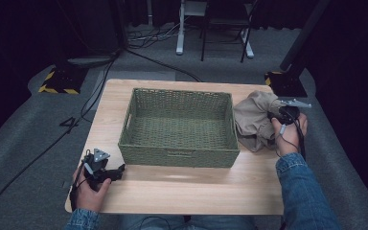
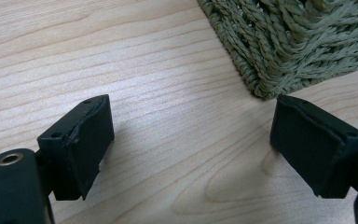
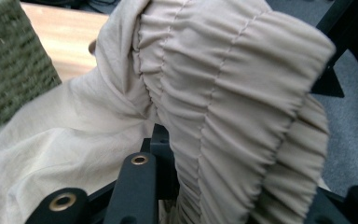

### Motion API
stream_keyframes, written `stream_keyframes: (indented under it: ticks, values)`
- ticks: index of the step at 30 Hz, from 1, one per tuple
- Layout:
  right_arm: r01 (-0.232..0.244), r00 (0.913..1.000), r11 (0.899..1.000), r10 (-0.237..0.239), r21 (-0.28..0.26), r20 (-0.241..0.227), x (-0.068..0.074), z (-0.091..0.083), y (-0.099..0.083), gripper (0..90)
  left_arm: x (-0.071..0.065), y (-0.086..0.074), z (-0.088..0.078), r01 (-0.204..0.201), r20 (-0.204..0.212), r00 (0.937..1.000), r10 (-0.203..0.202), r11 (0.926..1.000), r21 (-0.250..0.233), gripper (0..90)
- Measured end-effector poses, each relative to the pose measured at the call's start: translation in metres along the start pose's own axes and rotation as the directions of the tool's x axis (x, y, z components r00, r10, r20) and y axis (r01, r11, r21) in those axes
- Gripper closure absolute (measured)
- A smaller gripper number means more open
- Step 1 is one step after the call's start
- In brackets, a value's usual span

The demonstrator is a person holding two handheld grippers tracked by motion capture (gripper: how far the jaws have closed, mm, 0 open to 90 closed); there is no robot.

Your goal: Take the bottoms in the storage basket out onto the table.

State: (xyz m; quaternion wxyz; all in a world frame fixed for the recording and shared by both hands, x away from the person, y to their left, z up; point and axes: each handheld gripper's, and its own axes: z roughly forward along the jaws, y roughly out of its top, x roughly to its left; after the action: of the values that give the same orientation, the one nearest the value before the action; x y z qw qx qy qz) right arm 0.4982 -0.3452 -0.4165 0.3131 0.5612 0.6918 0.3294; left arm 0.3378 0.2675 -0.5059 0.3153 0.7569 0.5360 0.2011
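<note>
Resting near the front left corner of the worktop (image 1: pixel 182 187), the left gripper (image 1: pixel 117 171) sits idle with its jaws spread wide and nothing between them; in the left gripper view they frame bare wood, with the near corner of the woven basket (image 2: pixel 303 42) just beyond. The basket (image 1: pixel 179 125) stands mid-worktop, green, open-topped and with nothing inside.

Farther out on the right, the right gripper (image 1: pixel 274 116) is at the beige cloth (image 1: pixel 256 120), which lies bunched on the worktop just beside the basket's right wall. The right gripper view shows a gathered, elastic-looking band of the cloth (image 3: pixel 233 107) running down between the jaws, so it looks clamped on that fold, though the jaw tips are hidden by fabric.

The step in hand is likely lifting the cloth into the basket.

- Keep the grip on the thick gathered band; thin fabric could slip.
- Lift high enough that the hanging part clears the basket's rim, or it could drag the basket sideways.
- Carry it over the middle before letting go, so no tail drapes over the wall.
- The left gripper is close enough to steady the basket's front if it shifts.
</note>
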Motion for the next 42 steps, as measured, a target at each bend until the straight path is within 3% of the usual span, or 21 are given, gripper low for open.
stream_keyframes:
  ticks: [7,17,22,26,32,42]
  values:
    - [0.006,1.0,0.999,-0.006,0.042,-0.007,0.003,0.015,-0.014,68.5,0.0,0.0,0.0,0.0,-0.001,1.0,0.0,1.0,0.0,13.8]
    - [0.016,0.9997,0.998,-0.014,0.057,-0.019,0.006,0.026,-0.022,62.7,0.0,0.0,0.0,0.0,-0.001,1.0,0.0,1.0,0.0,13.8]
    - [0.0,1.0,0.999,0.0,0.043,0.002,0.003,0.028,-0.024,46.9,0.0,0.0,0.0,0.0,-0.001,1.0,0.0,1.0,0.0,13.8]
    - [-0.029,0.9988,0.999,0.028,0.035,0.04,-0.001,0.031,-0.026,21.4,0.0,0.0,0.0,-0.001,-0.001,1.0,0.001,1.0,0.0,13.8]
    - [-0.051,0.9986,0.999,0.051,0.01,0.01,-0.004,0.021,-0.025,16.1,0.0,0.0,0.0,-0.001,-0.001,1.0,0.001,1.0,0.0,13.8]
    - [-0.052,0.9985,0.993,0.05,-0.104,-0.024,-0.007,-0.016,-0.015,15.7,0.0,0.0,0.0,0.0,-0.001,1.0,0.0,1.0,0.0,13.8]
